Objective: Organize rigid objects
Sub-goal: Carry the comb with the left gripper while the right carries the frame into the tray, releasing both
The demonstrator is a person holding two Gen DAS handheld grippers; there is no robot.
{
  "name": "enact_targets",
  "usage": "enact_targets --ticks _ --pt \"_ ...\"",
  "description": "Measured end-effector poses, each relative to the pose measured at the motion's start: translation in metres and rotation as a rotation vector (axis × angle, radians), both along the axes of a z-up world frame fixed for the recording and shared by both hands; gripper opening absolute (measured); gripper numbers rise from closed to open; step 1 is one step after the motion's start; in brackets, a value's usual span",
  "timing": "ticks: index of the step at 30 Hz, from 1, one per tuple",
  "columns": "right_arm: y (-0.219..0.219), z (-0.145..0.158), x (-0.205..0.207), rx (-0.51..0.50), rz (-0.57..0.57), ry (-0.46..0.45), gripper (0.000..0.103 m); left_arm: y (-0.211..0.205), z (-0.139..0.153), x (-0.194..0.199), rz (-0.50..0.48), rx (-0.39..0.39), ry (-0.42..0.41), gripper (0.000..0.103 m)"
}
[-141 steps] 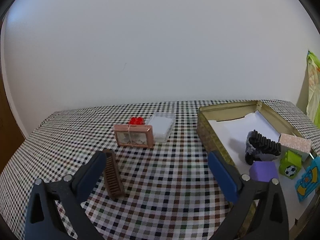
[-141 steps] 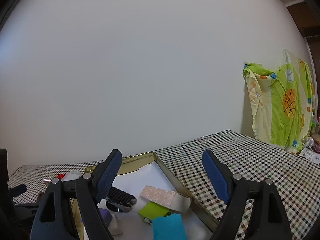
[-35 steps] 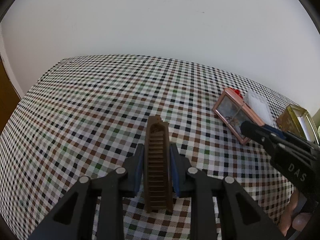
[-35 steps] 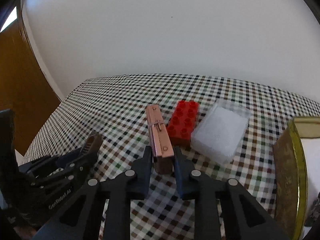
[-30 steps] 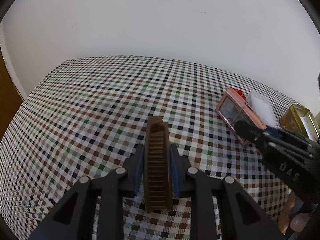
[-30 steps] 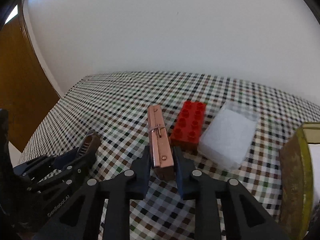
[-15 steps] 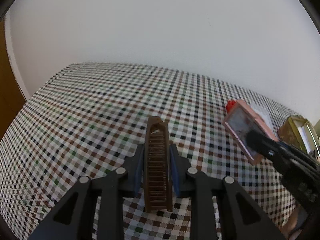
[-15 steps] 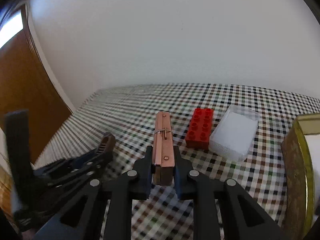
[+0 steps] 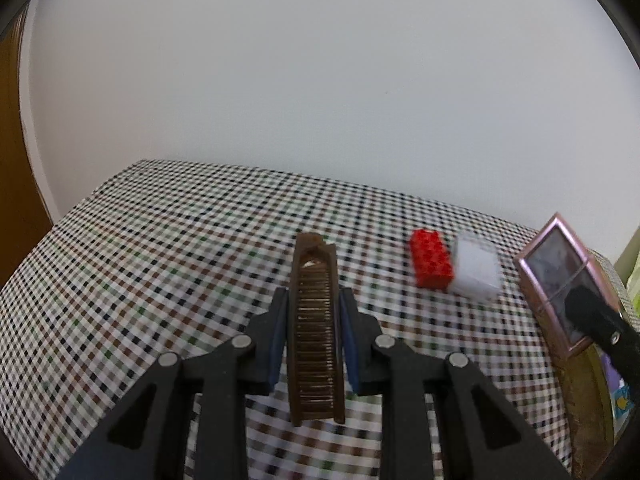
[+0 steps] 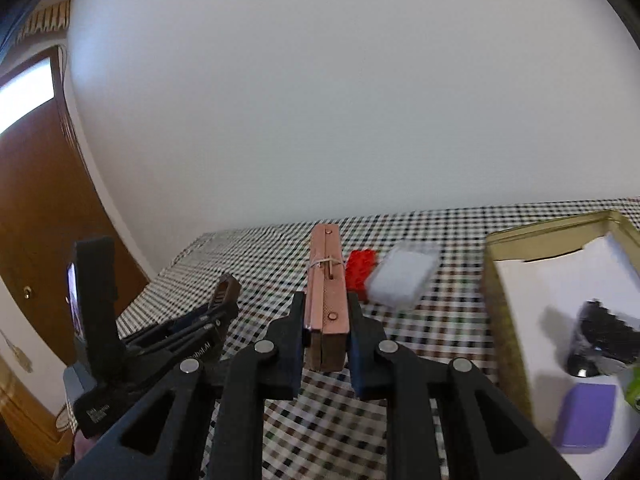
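- Brown comb (image 9: pixel 316 320): clamped between the blue pads of the left gripper (image 9: pixel 314 330), teeth facing the camera, long axis pointing away along the fingers. Held above the checkered tablecloth (image 9: pixel 160 264), not touching it.
- Pink framed box (image 10: pixel 327 296): clamped edge-on in the right gripper (image 10: pixel 326 334), thin string tied around its middle, lifted off the cloth. In the left wrist view the same box (image 9: pixel 560 280) sits tilted at far right, glass face visible, with one finger of the right gripper (image 9: pixel 592 316) across it.
- Left gripper (image 10: pixel 192 332) also shows at lower left of the right wrist view, comb tip (image 10: pixel 224 292) sticking out past the fingers.
- Red brick (image 9: pixel 431 259) lies flat on the cloth, touching the clear plastic case (image 9: pixel 476 268) on its right side. Both well beyond the held items.
- Gold tin (image 10: pixel 500 300) at right: white-lined, open top. Inside it a black ribbed object (image 10: pixel 604 336) and a purple block (image 10: pixel 584 416); a green piece at the frame edge is too cropped to identify.
- Both views motion-blurred.
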State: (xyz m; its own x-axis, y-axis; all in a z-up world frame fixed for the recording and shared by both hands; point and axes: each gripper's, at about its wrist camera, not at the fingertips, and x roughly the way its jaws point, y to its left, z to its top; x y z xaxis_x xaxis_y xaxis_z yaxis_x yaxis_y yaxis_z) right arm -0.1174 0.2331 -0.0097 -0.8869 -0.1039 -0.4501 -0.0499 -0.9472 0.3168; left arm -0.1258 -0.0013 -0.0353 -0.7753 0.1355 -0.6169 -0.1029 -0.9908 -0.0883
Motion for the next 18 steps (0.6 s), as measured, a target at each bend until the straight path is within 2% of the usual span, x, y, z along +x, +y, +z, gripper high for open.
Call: enact_targets --ticks 10,12,18 --pt "0.021 0.010 0.034 0.000 -0.083 0.090 0.020 0.046 0.003 0.015 -0.056 -0.029 0.045 0.023" --pt "0.025 0.012 0.041 -0.007 -0.093 0.105 0.020 0.043 0.003 0.012 -0.068 -0.030 0.046 0.023" --pt "0.046 0.028 0.074 0.021 -0.144 0.175 0.019 0.070 0.008 0.027 -0.102 -0.046 0.062 0.023"
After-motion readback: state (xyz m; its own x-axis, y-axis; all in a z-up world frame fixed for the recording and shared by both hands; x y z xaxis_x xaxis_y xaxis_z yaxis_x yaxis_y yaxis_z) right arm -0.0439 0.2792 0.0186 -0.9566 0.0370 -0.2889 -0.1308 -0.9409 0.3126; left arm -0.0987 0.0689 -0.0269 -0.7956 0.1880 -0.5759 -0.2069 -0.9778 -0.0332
